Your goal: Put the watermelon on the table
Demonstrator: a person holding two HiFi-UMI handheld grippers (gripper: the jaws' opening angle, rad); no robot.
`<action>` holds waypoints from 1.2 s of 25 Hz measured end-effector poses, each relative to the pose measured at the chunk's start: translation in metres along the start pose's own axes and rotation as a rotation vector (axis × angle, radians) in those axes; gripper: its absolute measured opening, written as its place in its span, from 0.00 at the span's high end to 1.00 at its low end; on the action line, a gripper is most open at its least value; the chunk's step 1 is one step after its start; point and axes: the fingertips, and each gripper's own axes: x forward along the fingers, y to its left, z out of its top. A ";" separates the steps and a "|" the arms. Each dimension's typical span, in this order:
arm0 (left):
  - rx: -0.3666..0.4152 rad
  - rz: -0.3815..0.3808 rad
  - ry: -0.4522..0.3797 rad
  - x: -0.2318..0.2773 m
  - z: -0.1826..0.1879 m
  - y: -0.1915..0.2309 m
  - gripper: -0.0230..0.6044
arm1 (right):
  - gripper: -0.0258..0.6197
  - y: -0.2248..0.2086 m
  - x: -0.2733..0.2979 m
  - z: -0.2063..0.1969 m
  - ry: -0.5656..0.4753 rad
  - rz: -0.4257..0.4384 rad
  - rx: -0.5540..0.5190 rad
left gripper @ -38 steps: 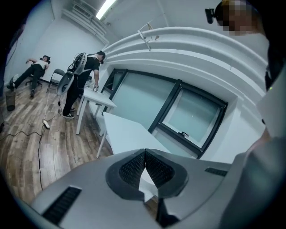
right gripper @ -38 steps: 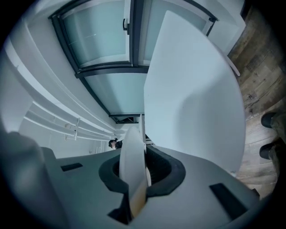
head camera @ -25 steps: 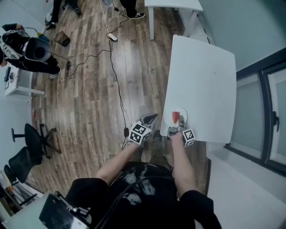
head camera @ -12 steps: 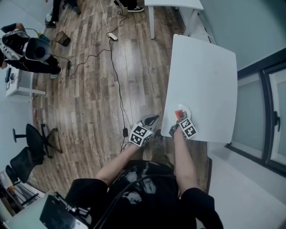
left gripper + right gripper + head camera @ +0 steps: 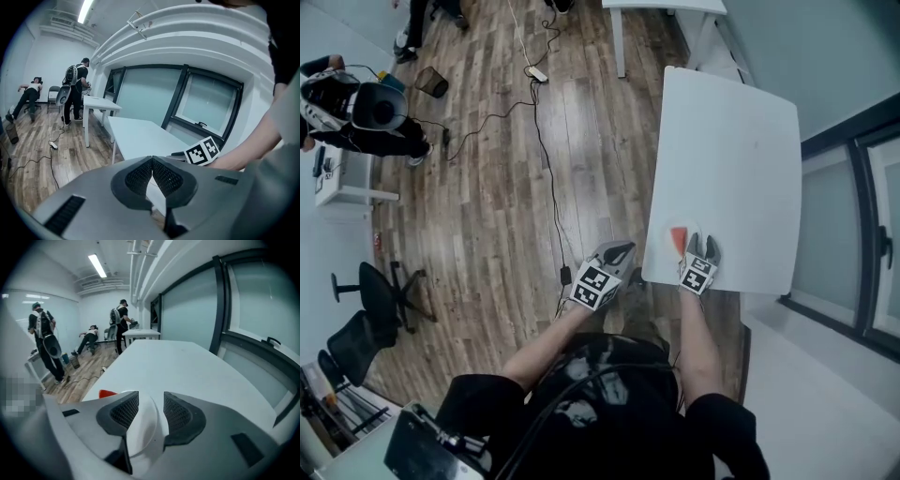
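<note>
A red watermelon slice (image 5: 678, 239) lies free on the near corner of the white table (image 5: 731, 141), at the left side of a white plate (image 5: 145, 427). My right gripper (image 5: 703, 247) hovers just to the slice's right. Its jaws are opening, and only the plate shows in the gap between them. In the right gripper view the slice (image 5: 107, 393) peeks out left of the gripper (image 5: 151, 411). My left gripper (image 5: 619, 249) hangs off the table's left edge over the floor. In its own view the left gripper (image 5: 152, 160) is shut and holds nothing.
The table's near edge (image 5: 712, 284) is right under my right hand. A dark window frame (image 5: 848, 206) runs along the right. A cable (image 5: 546, 178) trails across the wood floor. A second white table (image 5: 666, 7) stands far off, office chairs (image 5: 366, 300) at the left, people (image 5: 43, 341) in the room.
The right gripper rolled over, opened and let go of the slice, then shifted a little right. The slice stood upright in the jaws before; now it lies by the plate. The left gripper stayed put.
</note>
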 end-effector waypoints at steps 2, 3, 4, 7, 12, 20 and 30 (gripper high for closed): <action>0.003 -0.005 -0.010 -0.004 0.004 -0.003 0.95 | 0.74 0.006 -0.020 0.011 -0.058 0.040 -0.066; 0.006 -0.009 -0.016 -0.006 0.007 -0.005 0.95 | 0.80 0.009 -0.032 0.017 -0.089 0.051 -0.095; 0.011 -0.014 -0.017 -0.007 0.008 -0.008 0.95 | 0.85 0.011 -0.044 0.023 -0.120 0.057 -0.118; 0.011 -0.034 -0.021 -0.010 0.012 -0.017 0.95 | 0.94 0.013 -0.085 0.041 -0.197 0.064 -0.128; 0.040 -0.061 -0.072 -0.024 0.037 -0.038 0.95 | 0.94 0.012 -0.157 0.071 -0.309 0.083 -0.051; -0.028 -0.150 -0.137 -0.053 0.095 -0.086 0.95 | 0.94 0.005 -0.254 0.085 -0.408 0.167 0.089; 0.094 -0.130 -0.068 -0.060 0.087 -0.101 0.95 | 0.94 0.006 -0.279 0.101 -0.466 0.150 0.048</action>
